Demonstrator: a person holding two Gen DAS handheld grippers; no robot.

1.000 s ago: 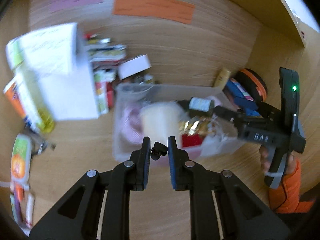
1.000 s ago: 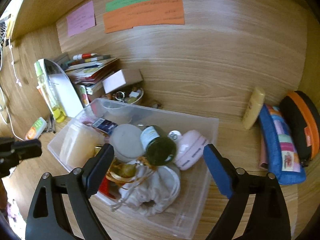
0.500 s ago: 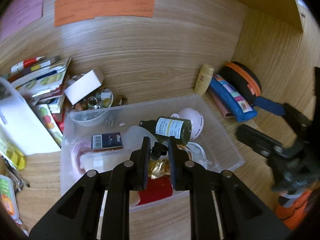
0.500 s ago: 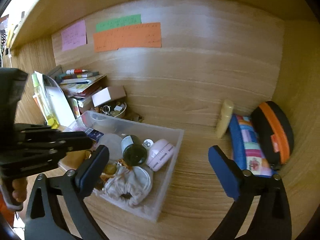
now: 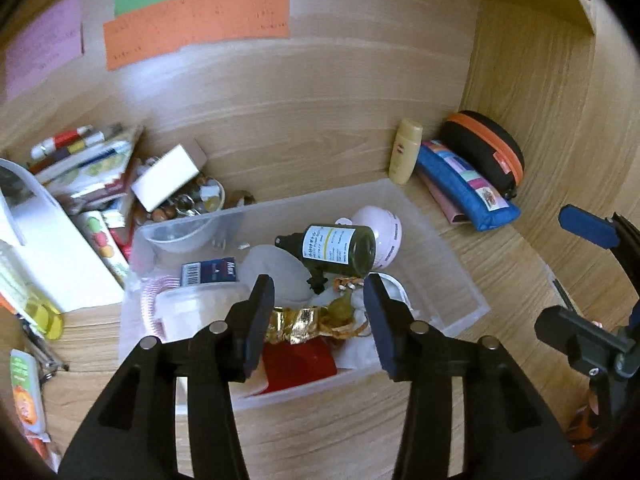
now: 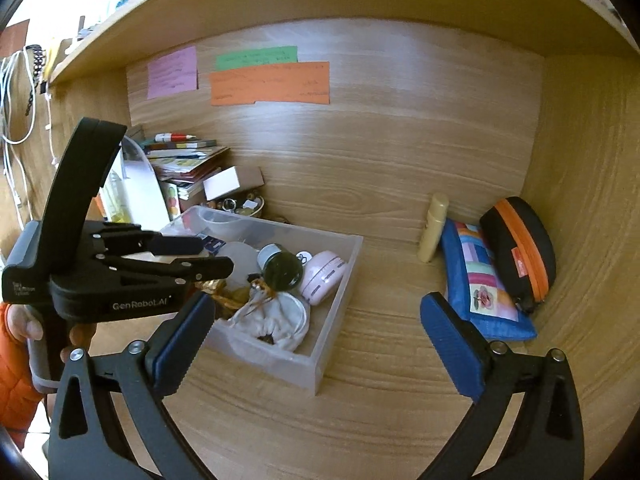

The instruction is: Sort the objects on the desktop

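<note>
A clear plastic bin [image 5: 448, 264] sits on the wooden desk, filled with a dark green bottle [image 5: 340, 245], a pink round case [image 5: 384, 236], gold wrapping [image 5: 308, 320], a red item and white cloth. A small black clip [image 5: 316, 282] lies in the bin just below the bottle. My left gripper [image 5: 318, 300] is open above the bin's near side, empty. My right gripper [image 6: 316, 328] is open and empty, right of the bin [image 6: 340, 280]. The left gripper also shows in the right wrist view [image 6: 216, 258].
A cream tube [image 5: 405, 151], blue pencil case [image 5: 464, 188] and black-orange case [image 5: 484, 152] lie at the back right. Books, a white box [image 5: 168, 176] and a dish of trinkets [image 5: 192, 204] crowd the back left. Paper notes [image 6: 268, 82] hang on the back wall.
My left gripper has opened and let go of the small black clip, which now lies in the bin. My right gripper has drawn back to the right of the bin.
</note>
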